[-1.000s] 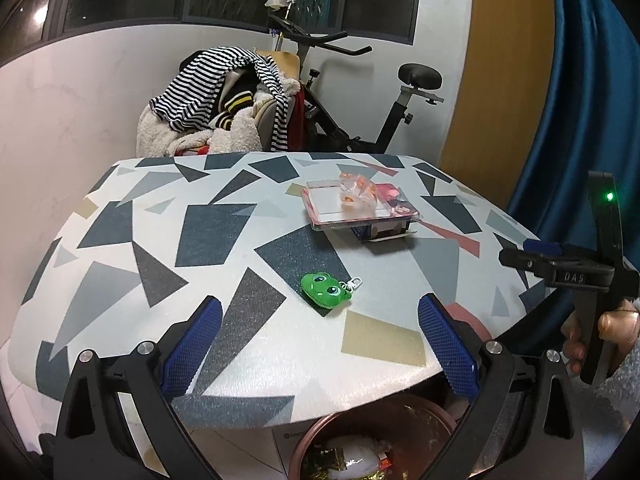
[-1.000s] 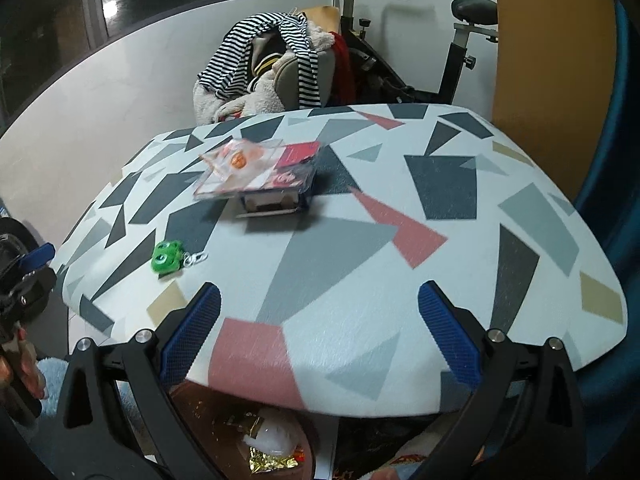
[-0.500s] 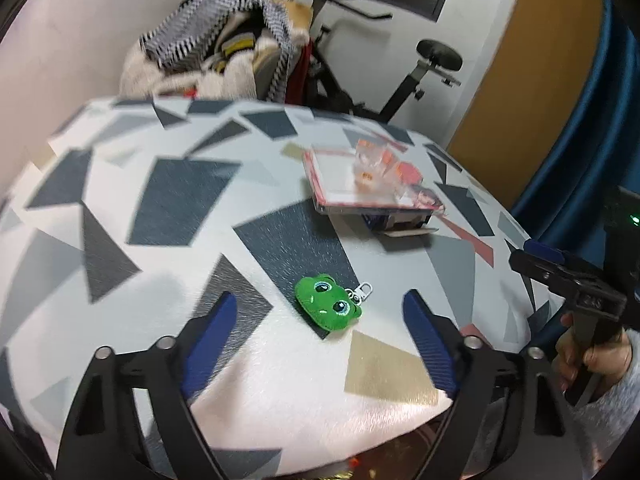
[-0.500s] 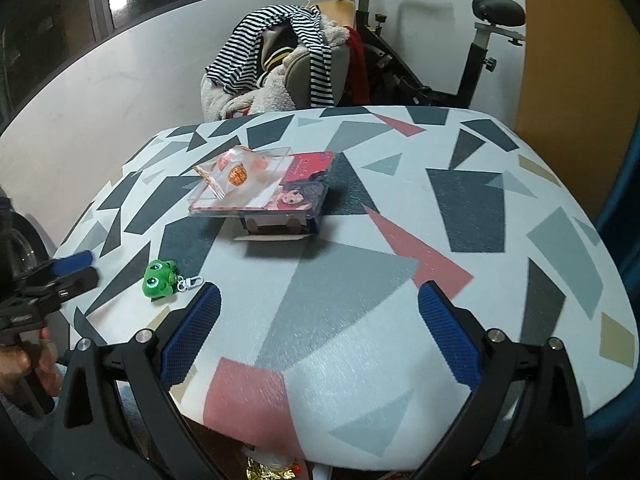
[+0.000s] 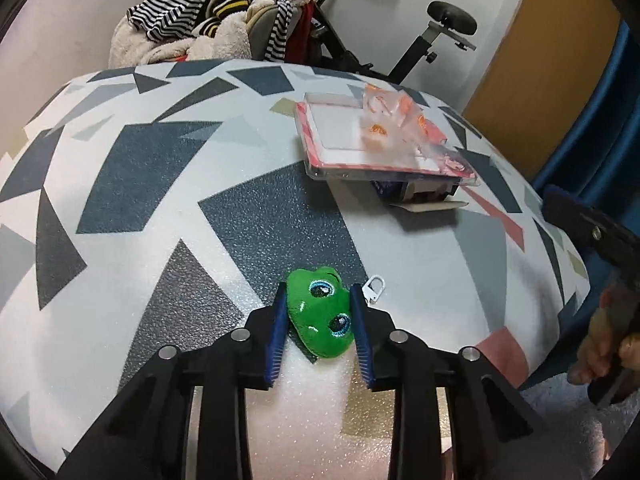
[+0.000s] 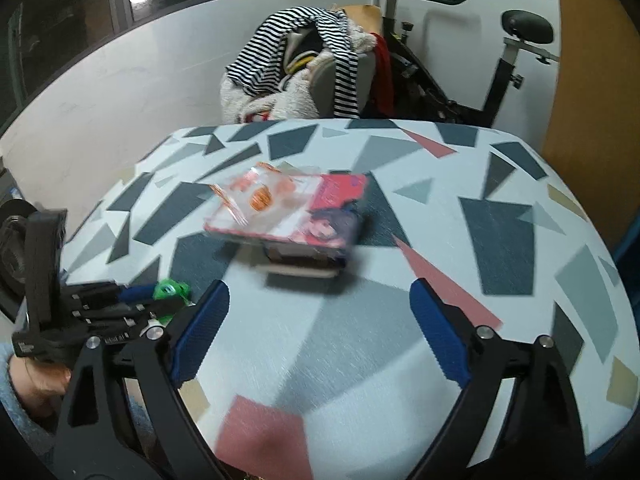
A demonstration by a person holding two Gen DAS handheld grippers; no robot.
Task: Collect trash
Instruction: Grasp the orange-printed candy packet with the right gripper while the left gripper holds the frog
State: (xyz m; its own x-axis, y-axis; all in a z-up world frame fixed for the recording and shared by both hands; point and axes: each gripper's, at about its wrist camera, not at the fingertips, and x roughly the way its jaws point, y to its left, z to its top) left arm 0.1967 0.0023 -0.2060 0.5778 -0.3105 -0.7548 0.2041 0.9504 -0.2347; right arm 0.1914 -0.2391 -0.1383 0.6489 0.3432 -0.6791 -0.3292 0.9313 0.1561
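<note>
2 hand-held grippers over patterned table (image 6: 500,232): left (image 5: 320,316) clamps green frog (image 5: 320,320), right (image 6: 320,328) spread.

Place: home room | Signs: exercise bike (image 6: 472,80); clothes heap (image 5: 224,12) on a chair; blue curtain (image 5: 592,128); patterned surface (image 6: 500,240)

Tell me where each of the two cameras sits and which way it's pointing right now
Left wrist: rides the left gripper, looking forward and down at the table; its blue pads flank the green frog keychain; a hand shows at right.
Right wrist: rides the right gripper, open above the table, facing the clear packet; the left gripper shows at left.
Both see: frog keychain, packet, exercise bike.
</note>
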